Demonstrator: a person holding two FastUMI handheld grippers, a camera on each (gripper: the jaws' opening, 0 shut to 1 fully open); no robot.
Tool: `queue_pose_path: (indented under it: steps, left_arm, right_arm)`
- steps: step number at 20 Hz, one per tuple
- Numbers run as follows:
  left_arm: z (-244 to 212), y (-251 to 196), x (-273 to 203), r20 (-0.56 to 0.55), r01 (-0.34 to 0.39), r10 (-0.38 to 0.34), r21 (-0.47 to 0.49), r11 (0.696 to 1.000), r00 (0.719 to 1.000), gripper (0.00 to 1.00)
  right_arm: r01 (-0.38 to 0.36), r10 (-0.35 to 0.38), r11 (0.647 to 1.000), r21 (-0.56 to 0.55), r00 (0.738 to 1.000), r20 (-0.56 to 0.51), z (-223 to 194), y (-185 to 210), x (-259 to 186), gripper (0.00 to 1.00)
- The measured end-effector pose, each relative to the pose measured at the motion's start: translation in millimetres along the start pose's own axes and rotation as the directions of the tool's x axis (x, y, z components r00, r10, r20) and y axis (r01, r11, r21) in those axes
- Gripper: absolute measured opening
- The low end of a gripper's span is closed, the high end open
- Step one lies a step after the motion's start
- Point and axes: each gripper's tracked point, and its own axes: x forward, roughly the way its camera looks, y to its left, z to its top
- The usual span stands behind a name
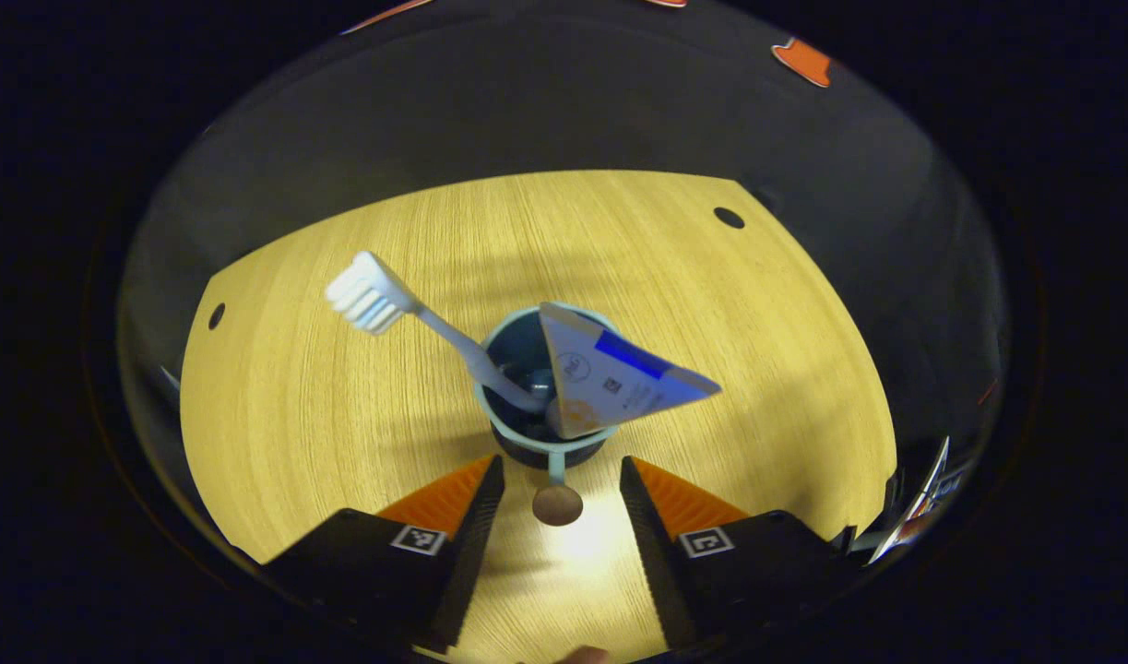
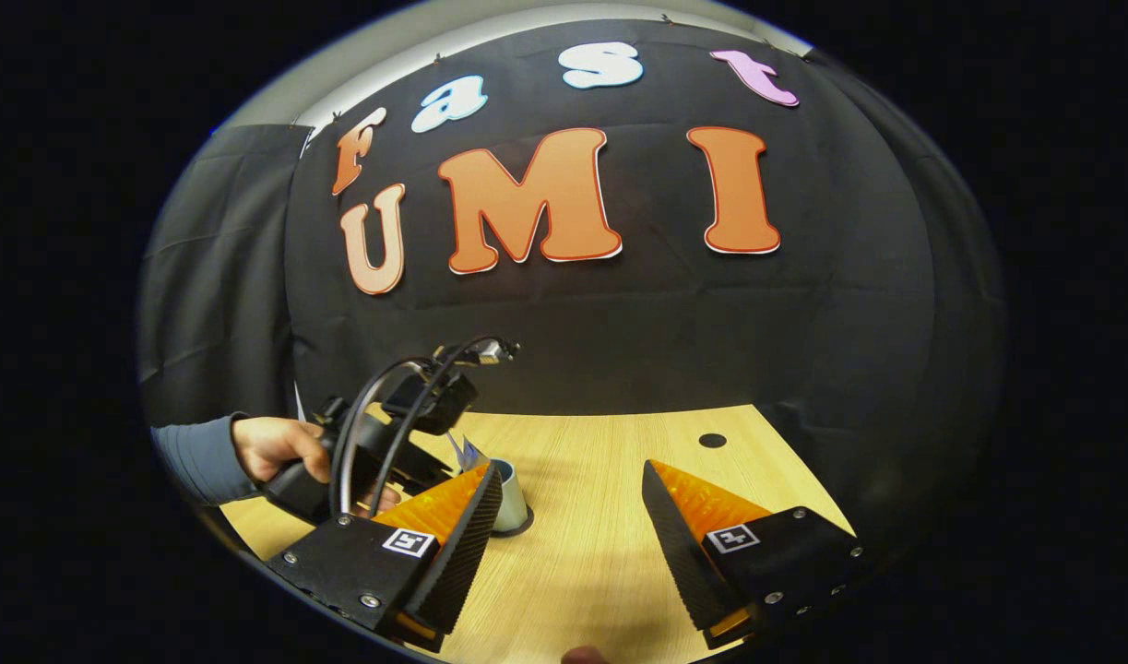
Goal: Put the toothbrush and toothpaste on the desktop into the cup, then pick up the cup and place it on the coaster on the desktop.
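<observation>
A pale blue cup [image 1: 527,433] stands upright on the wooden desk [image 1: 342,387]. In it lean a white toothbrush [image 1: 407,309], head up to the left, and a white toothpaste tube [image 1: 610,378], tilted right. The cup's handle [image 1: 556,472] points at me and ends in a round brown knob. My left gripper [image 1: 562,466] is open, with a finger on each side of the handle and touching nothing. A dark coaster [image 2: 525,527] shows under the cup [image 2: 510,498]. My right gripper [image 2: 571,468] is open above the desk, to the right of the cup.
A hand [image 2: 273,447] with a grey sleeve holds the left gripper's body [image 2: 388,443] over the cup. The desk has small round holes [image 1: 729,218] near its far corners [image 2: 712,440]. The black booth wall rises just behind the desk's far edge.
</observation>
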Motion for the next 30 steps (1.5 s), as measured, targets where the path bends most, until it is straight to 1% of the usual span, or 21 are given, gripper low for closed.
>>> queue_pose_path:
  steps: [2,3,4,6,8,10,12,14,15,17,19,20,21,23,24,25,27,28,29,30]
  left_arm:
    - [9,5,-10,0.067,-0.014,0.013,0.028,1.0,0.998,0.99]
    - [12,7,-15,0.089,-0.011,0.008,0.031,0.999,0.996,0.99]
    - [5,2,-13,0.118,-0.009,0.006,0.028,1.0,0.993,1.0]
    - [20,10,-20,0.186,-0.024,0.019,0.026,0.999,0.982,0.99]
    - [30,12,-32,0.269,-0.055,0.044,0.033,0.998,0.962,0.99]
    - [37,13,-46,0.35,-0.073,0.043,0.074,0.995,0.936,0.99]
    - [43,22,-60,0.43,-0.128,0.081,0.083,0.988,0.899,0.98]
    - [49,31,-68,0.5,-0.172,0.121,0.058,0.983,0.858,0.98]
    - [51,38,-65,0.535,-0.196,0.145,0.039,0.98,0.833,0.98]
    - [50,59,-66,0.605,-0.251,0.204,-0.007,0.968,0.769,0.99]
    - [51,78,-87,0.673,-0.29,0.251,-0.056,0.955,0.695,0.99]
    - [48,86,-94,0.696,-0.303,0.266,-0.073,0.95,0.667,0.99]
    - [47,89,-98,0.713,-0.3,0.264,-0.079,0.951,0.649,0.99]
    - [38,94,-110,0.736,-0.276,0.251,-0.091,0.957,0.629,0.99]
    - [32,96,-115,0.742,-0.266,0.251,-0.102,0.959,0.622,0.99]
    - [28,100,-119,0.75,-0.265,0.259,-0.115,0.957,0.608,0.99]
    - [22,110,-130,0.769,-0.278,0.289,-0.151,0.949,0.57,0.99]
    - [18,113,-132,0.775,-0.276,0.297,-0.165,0.947,0.558,0.99]
    - [14,113,-133,0.779,-0.264,0.296,-0.173,0.949,0.553,0.99]
    - [9,113,-131,0.781,-0.25,0.294,-0.181,0.951,0.551,0.99]
  right_arm:
    - [-0.007,0.007,1.0,0.005,1.0,0.009,3,11,0,0.92]
    - [-0.01,0.01,1.0,-0.002,1.0,0.011,5,16,0,0.91]
    - [-0.01,0.01,1.0,-0.013,1.0,0.016,7,22,2,0.91]
    - [-0.009,0.01,0.999,-0.033,0.999,0.033,15,32,1,0.92]
    - [-0.013,0.016,0.999,-0.047,0.998,0.06,23,45,1,0.92]
    - [-0.01,0.014,0.999,-0.052,0.996,0.091,30,58,0,0.92]
    - [-0.015,0.02,0.999,-0.043,0.991,0.133,38,71,0,0.92]
    - [-0.018,0.025,0.999,-0.047,0.987,0.157,44,82,0,0.92]
    - [-0.016,0.026,0.998,-0.059,0.985,0.172,47,86,0,0.92]
    - [-0.01,0.028,0.996,-0.088,0.976,0.215,59,94,-6,0.92]
    - [-0.015,0.043,0.994,-0.107,0.964,0.262,71,104,-10,0.92]
    - [-0.016,0.046,0.994,-0.111,0.96,0.276,72,109,-12,0.92]
    - [-0.011,0.041,0.994,-0.108,0.959,0.281,70,110,-13,0.92]
    - [-0.013,0.041,0.995,-0.095,0.953,0.299,68,116,-17,0.92]
    - [-0.013,0.041,0.996,-0.092,0.951,0.305,67,119,-17,0.91]
    - [-0.013,0.041,0.995,-0.094,0.95,0.31,66,121,-17,0.91]
    - [0.004,0.03,0.994,-0.107,0.948,0.316,61,122,-16,0.91]
    - [0.012,0.024,0.994,-0.11,0.947,0.321,58,120,-15,0.92]
    - [0.012,0.025,0.994,-0.112,0.946,0.322,55,120,-15,0.92]
    - [0.007,0.03,0.994,-0.112,0.948,0.318,51,122,-13,0.96]
